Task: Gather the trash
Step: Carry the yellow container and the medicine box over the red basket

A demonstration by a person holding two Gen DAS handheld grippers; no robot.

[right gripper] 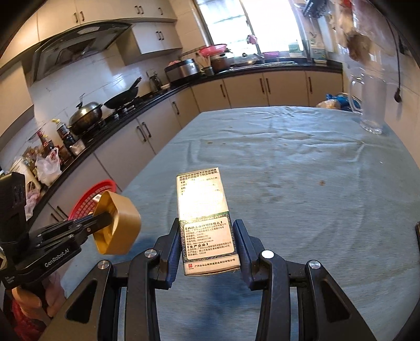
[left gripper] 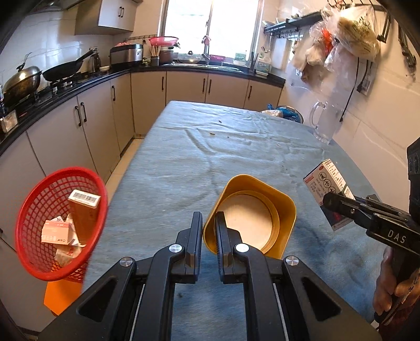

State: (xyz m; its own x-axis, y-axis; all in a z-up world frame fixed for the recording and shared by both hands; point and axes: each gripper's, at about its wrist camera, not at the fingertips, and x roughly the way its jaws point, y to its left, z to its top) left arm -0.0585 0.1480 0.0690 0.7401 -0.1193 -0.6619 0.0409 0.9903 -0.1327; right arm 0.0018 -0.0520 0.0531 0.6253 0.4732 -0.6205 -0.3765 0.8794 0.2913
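place: home kitchen | evid: gas stove w/ wok (left gripper: 63, 68) + lidded pot (left gripper: 22, 81), far left of hand-held gripper (left gripper: 208, 236) | range hood (right gripper: 78, 44) above | sink + tap (left gripper: 206, 48) under window, straight ahead | beige cabinets (left gripper: 183, 86) along black worktop | rice cooker (left gripper: 126, 53) | utensil rack (left gripper: 291, 25) ahead-right

A long cloth-covered table (left gripper: 236, 147) runs toward a window, with kitchen counters along its left side and far end. A red mesh plastic basket (left gripper: 34, 209) sits off the table's left edge, holding small cardboard boxes (left gripper: 56, 232). A clear glass pitcher (left gripper: 324, 123) stands at the far right.
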